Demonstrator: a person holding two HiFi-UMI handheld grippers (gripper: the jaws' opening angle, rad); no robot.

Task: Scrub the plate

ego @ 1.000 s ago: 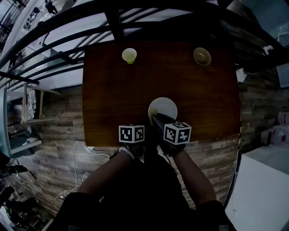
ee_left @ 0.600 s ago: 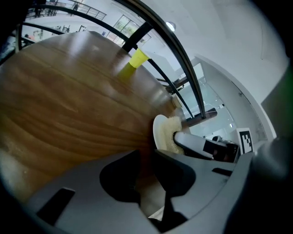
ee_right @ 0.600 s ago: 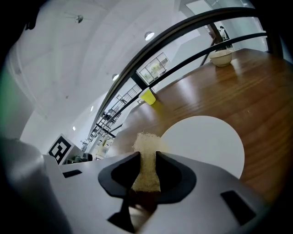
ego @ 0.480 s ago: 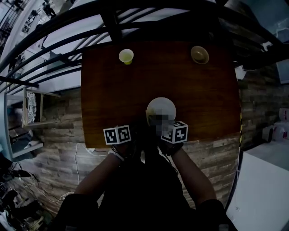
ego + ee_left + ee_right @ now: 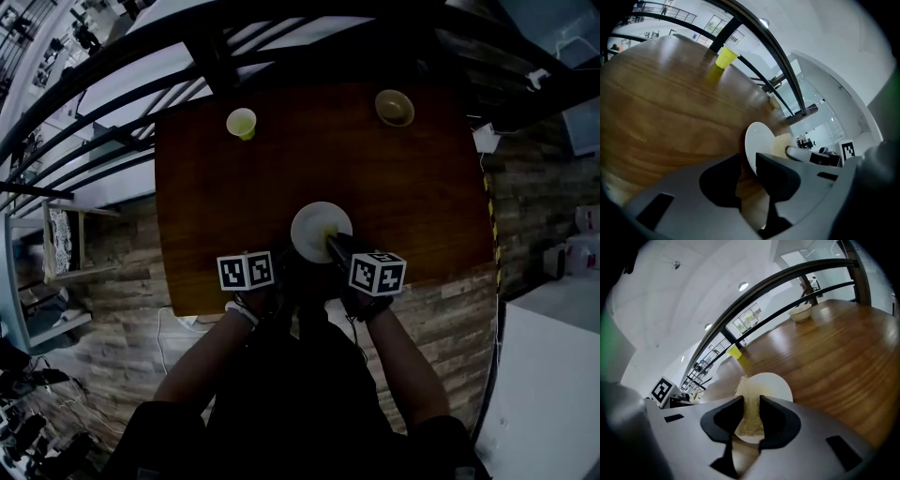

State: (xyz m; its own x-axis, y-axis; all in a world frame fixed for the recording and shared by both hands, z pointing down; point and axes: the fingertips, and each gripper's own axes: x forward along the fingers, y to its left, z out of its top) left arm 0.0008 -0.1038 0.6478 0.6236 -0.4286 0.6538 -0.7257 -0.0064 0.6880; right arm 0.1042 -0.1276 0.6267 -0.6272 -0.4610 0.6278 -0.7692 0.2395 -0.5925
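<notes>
Gripping the near rim of the white plate (image 5: 309, 228), the left gripper (image 5: 751, 163) is closed on it. A yellowish sponge (image 5: 746, 392) is clamped by the right gripper (image 5: 751, 402) and pressed onto the plate, near the wooden table's (image 5: 422, 197) front edge. A yellow cup (image 5: 241, 122) and a bowl (image 5: 394, 107) are set far back.

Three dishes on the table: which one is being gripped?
The white plate, clamped by the left gripper; yellow cup and tan bowl stand far off.

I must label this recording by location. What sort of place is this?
Probably an upper gallery in a large indoor hall: a wooden table stands on plank flooring beside a black railing, under a high white ceiling.
</notes>
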